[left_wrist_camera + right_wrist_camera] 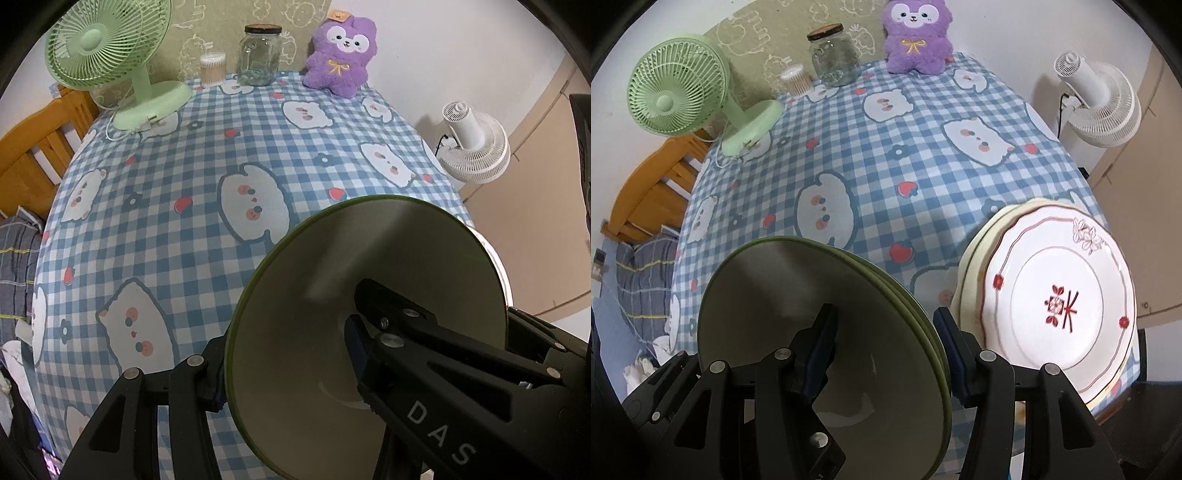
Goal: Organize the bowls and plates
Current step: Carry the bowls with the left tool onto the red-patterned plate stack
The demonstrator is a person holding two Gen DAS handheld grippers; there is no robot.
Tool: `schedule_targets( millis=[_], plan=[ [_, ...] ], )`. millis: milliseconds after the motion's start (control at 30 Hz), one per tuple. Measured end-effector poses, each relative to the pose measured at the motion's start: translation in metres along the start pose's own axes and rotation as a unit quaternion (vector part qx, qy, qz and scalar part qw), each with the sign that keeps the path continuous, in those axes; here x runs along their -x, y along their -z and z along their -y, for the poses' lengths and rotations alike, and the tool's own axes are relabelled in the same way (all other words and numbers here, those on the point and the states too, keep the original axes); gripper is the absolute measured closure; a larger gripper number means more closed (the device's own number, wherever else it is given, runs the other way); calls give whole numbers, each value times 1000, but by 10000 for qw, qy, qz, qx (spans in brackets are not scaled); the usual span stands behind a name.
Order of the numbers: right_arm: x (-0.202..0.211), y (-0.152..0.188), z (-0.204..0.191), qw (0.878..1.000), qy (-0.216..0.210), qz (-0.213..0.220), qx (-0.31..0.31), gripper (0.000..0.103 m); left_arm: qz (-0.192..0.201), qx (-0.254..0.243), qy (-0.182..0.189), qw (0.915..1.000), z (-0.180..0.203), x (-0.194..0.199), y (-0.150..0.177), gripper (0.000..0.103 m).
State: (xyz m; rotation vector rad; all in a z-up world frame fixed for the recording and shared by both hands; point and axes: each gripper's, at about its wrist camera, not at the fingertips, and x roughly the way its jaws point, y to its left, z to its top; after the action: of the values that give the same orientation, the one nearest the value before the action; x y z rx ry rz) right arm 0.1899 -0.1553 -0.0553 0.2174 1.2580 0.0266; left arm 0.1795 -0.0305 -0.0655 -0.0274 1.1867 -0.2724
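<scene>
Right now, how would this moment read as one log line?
left gripper: shut on green bowls | right gripper: shut on green bowls | plate stack: on table, right

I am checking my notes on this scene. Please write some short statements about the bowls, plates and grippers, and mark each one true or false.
1. The right gripper grips the rim of the green bowls. True.
2. The left gripper is empty. False: it is clamped on a green bowl, one finger inside and one outside.
3. The white plate lies on top of a plate stack. True.
4. The white plate is plain. False: it has a red pattern in the middle.
5. The right gripper holds one single bowl. False: several nested rims show.
</scene>
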Motion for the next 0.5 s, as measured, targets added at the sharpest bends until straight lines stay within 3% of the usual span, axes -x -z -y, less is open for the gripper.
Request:
schedule_targets(
  millis=[500],
  plan=[
    [32, -26, 55, 9984, -214, 60, 524, 46, 248, 516, -263, 9980, 62, 13, -15, 51]
  ],
)
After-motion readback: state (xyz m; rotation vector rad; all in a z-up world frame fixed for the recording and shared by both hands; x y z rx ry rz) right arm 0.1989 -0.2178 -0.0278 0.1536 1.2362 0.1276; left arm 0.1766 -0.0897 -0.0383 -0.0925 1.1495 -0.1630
